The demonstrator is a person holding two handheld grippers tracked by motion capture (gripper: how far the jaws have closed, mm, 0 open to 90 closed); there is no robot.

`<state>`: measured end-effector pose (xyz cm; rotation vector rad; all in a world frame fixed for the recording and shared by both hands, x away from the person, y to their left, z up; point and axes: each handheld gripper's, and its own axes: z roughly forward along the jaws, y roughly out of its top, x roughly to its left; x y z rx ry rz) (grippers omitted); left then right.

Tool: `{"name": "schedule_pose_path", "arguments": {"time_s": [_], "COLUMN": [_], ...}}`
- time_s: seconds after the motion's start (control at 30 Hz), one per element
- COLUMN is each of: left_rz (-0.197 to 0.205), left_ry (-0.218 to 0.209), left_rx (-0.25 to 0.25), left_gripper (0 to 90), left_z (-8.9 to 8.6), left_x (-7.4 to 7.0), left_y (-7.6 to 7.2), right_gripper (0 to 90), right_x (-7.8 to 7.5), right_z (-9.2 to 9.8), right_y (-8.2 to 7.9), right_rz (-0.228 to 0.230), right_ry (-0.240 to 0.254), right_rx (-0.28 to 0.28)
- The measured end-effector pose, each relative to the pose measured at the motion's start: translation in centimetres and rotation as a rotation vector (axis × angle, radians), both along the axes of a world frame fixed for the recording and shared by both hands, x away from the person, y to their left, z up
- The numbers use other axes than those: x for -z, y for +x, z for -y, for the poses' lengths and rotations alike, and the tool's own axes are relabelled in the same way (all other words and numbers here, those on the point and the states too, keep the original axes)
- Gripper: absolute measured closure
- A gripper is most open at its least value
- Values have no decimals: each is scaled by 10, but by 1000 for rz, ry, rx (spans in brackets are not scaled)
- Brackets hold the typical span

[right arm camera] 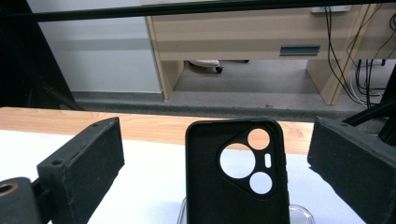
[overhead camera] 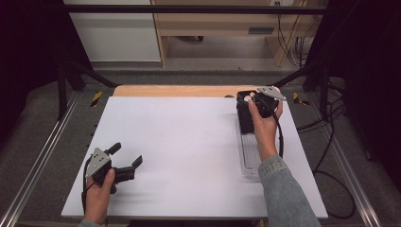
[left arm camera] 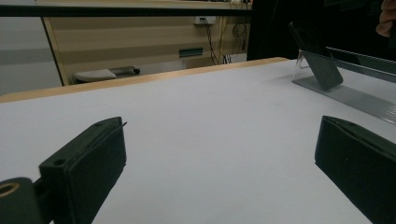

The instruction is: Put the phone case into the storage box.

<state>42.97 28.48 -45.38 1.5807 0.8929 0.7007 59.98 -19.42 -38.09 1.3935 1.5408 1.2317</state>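
A black phone case (right arm camera: 233,186) with round camera cut-outs stands upright on a clear plastic stand (right arm camera: 299,213), its hollow inner side facing the right gripper view. My right gripper (right arm camera: 217,140) is open, one jaw on each side of the case with a gap to each. From above, the right gripper (overhead camera: 247,98) is at the table's far right, over the case (overhead camera: 245,120) and the stand (overhead camera: 250,158). My left gripper (overhead camera: 126,154) is open and holds nothing near the front left corner. The left gripper (left arm camera: 219,135) looks across bare table toward the case (left arm camera: 317,60).
The white table top (overhead camera: 189,151) has a wooden strip (overhead camera: 170,91) along its far edge. Metal rails (overhead camera: 42,151) run along both sides. Beyond the table are a wooden desk (right arm camera: 243,32) and hanging cables (overhead camera: 293,42).
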Motion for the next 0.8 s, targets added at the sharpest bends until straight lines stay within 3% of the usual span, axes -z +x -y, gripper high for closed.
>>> {"name": "schedule_pose_path", "arguments": {"time_s": [0.3, 0.57, 0.8], "left_rz": [11, 16, 17], "left_ry": [-1, 23, 2], "left_rx": [-8, 22, -12], "left_gripper": [18, 15, 15], "left_z": [-1, 0, -13], "left_x": [-5, -7, -7], "left_y": [-3, -12, -15], "right_gripper": [34, 25, 25], "right_x": [-2, -9, -15], "right_z": [-9, -13, -14], "right_y": [1, -10, -14], "right_rz": [-2, -4, 8], "right_ry": [12, 34, 34], "right_rx": [-49, -119, -127]}}
